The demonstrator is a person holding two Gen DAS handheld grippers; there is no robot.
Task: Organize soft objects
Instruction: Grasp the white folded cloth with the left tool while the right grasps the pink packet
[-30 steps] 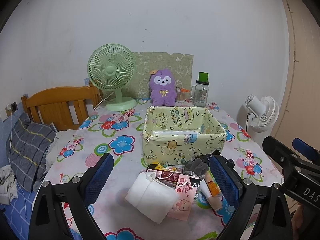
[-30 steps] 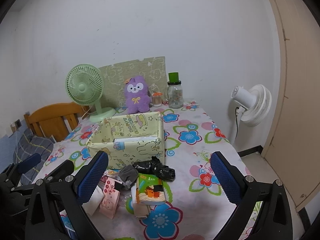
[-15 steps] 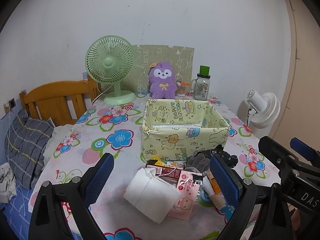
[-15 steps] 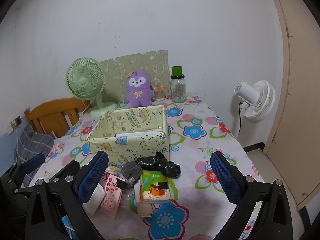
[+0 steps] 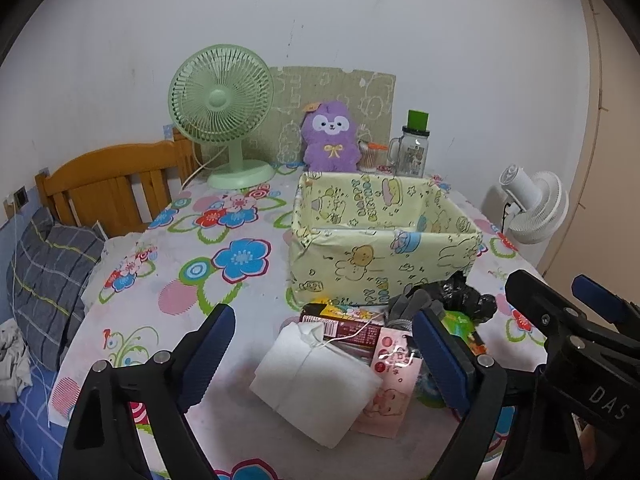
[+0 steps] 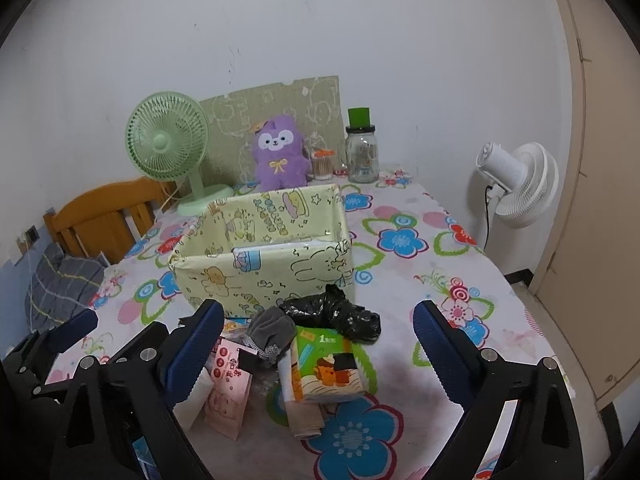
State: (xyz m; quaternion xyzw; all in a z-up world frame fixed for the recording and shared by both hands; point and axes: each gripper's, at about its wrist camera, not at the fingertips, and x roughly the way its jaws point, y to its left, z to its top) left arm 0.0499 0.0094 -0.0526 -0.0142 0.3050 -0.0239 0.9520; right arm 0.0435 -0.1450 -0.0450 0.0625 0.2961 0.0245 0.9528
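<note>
Left wrist: folded white cloth (image 5: 316,380), crinkled black bag (image 5: 466,300), papered box (image 5: 384,236)

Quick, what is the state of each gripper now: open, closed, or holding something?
Left gripper: open and empty, jaws closing a little.
Right gripper: open and empty, jaws closing a little.

Yellow box (image 5: 384,256) just behind clutter

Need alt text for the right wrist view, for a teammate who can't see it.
The right gripper, jaws closing with nothing between them, hovers above a pile on the floral table: a grey glove, a black plastic bag, a green-and-orange packet and a pink packet. Behind them stands a yellow cartoon-print box; the left gripper shows at the left edge.
</note>
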